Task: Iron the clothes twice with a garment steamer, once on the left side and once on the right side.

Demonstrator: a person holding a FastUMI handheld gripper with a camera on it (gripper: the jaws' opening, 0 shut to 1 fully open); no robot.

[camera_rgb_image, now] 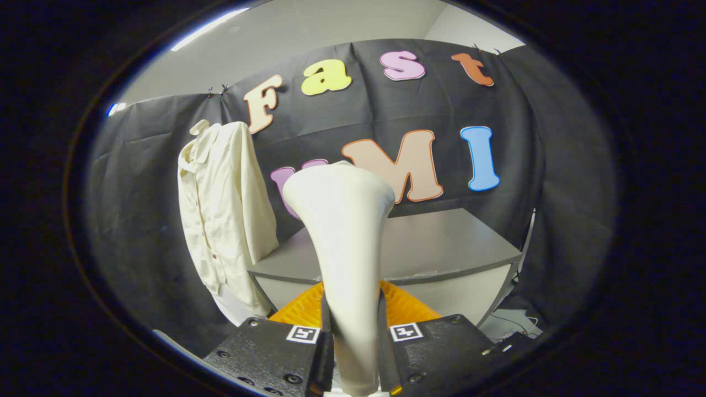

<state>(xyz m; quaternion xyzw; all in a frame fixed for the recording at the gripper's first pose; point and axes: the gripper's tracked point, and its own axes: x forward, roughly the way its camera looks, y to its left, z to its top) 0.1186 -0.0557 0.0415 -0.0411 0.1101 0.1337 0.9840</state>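
A cream garment steamer (345, 242) stands upright between my fingers, its handle clamped by both pads and its wide head rising well ahead of them. My gripper (353, 309) is shut on that handle. A cream button-up shirt (223, 215) hangs against the black cloth wall, off to the left of the steamer head and some way beyond it. The steamer head is apart from the shirt and hides part of the wall behind it.
A grey table (441, 248) stands beyond the fingers, its left corner close to the shirt's hem. The black cloth wall (138, 209) closes the back and sides. Cables (513, 320) lie on the floor to the right of the table.
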